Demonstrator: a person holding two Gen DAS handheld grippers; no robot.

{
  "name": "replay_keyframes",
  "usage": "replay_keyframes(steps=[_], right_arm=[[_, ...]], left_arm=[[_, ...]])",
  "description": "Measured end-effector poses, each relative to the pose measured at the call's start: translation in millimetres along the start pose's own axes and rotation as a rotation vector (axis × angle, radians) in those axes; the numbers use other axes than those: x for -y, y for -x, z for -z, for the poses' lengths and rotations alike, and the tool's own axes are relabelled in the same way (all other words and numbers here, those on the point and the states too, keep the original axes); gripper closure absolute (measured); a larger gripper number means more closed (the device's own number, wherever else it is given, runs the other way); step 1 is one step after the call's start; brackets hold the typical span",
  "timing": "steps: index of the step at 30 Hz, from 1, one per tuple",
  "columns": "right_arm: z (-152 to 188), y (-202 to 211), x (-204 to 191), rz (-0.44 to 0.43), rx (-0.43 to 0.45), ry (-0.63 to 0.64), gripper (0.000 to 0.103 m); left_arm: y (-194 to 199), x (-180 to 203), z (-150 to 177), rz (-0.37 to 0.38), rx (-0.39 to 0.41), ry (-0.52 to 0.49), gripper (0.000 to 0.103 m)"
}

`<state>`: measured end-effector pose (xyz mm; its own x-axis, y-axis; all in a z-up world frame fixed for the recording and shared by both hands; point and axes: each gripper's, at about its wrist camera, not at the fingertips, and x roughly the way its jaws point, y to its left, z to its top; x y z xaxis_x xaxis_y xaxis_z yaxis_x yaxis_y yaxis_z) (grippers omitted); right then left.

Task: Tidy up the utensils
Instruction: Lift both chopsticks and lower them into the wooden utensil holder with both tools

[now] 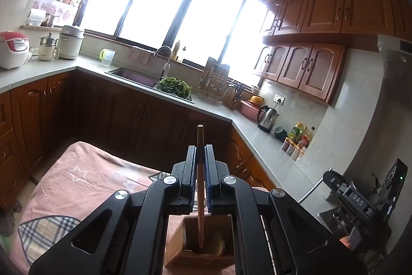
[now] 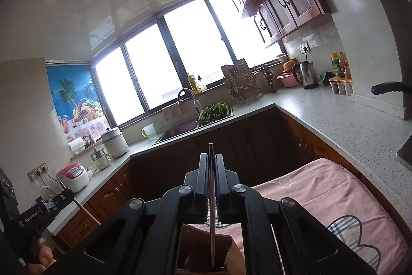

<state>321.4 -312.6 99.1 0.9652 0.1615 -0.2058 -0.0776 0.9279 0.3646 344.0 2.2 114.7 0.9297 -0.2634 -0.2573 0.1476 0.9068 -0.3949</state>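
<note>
While level, left claw [image 1: 200, 172] pinching chopstick [image 1: 200, 187] — upright

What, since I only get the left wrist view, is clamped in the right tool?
Observer: The right tool is shut on a thin, flat utensil, seen edge-on.
Operator: Where does its lower end point?
Observer: It lines up with the opening of the wooden holder; I cannot tell whether it is inside.
Operator: Anything further right?
Observer: A black handle juts in from the right edge, above the countertop.
</note>
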Motion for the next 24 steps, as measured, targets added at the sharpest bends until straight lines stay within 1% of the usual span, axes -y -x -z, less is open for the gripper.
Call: replay_keyframes(steps=[6,9,13,16,18,24], right_arm=[[33.2,-36.6,9.4,0.029,-0.038,-0.001,0.099],[50.6,-50.6,14.7,0.039,-0.052,-0.007,0.099],[68.4,-63.2,20.4,0.052,-0.086,-0.016,0.099],[77.5,-68.9,25.4,0.054,-0.114,-0.030,0.099],[81.1,-69.4,29.2,0.056,-0.126,-0.043,0.099],[75.4,-63.0,28.5,0.050,-0.137,-0.043,0.099]], left_arm=[[-50.6,-12.9,34.7,-0.045,-0.040,0.054,0.098],[-66.4,-15.6,54.9,-0.060,-0.068,0.060,0.098],[-79.9,-15.2,74.0,-0.070,-0.100,0.052,0.098],[-86.5,-13.9,84.1,-0.074,-0.122,0.029,0.098],[-86.0,-12.7,86.8,-0.084,-0.118,0.013,0.097],[-87.5,-11.7,83.9,-0.078,-0.136,-0.004,0.097]])
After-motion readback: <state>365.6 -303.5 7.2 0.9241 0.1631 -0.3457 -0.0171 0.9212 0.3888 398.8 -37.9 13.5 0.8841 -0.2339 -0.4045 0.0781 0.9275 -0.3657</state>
